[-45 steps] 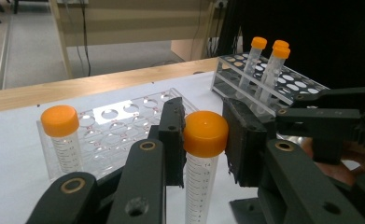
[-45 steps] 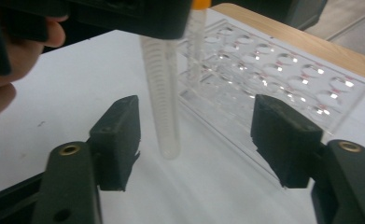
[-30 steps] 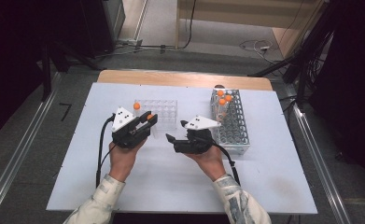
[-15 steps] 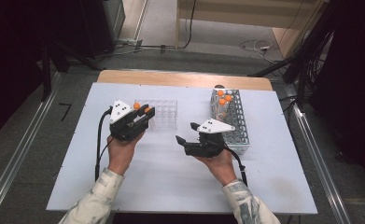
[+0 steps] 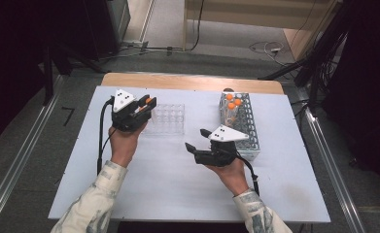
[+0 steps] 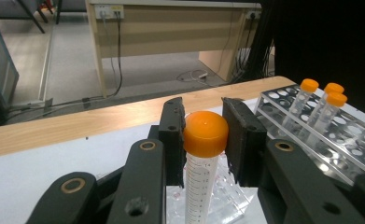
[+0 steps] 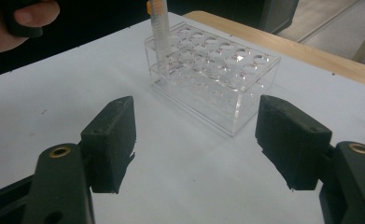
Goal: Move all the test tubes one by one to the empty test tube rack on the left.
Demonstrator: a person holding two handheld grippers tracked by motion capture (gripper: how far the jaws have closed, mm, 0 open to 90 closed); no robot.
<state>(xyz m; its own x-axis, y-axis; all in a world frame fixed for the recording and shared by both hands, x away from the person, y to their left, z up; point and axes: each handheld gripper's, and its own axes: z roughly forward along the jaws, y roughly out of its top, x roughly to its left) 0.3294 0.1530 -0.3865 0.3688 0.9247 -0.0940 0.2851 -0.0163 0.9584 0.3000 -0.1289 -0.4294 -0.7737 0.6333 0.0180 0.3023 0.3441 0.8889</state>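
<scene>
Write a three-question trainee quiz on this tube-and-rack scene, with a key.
1. What does the left gripper hold?
2. True or false: the right gripper is shut on a tube.
3. How many orange-capped tubes stand in the metal rack? A) one B) three C) five

Key:
1. An orange-capped tube, clamped at its cap above the clear rack.
2. False; its jaws are open with nothing between them.
3. B

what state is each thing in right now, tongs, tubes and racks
left tongs: shut on the tube
tube: capped, upright, lower end in the clear rack
clear rack: otherwise empty
right tongs: open, holding nothing
metal rack: three capped tubes at its far end
</scene>
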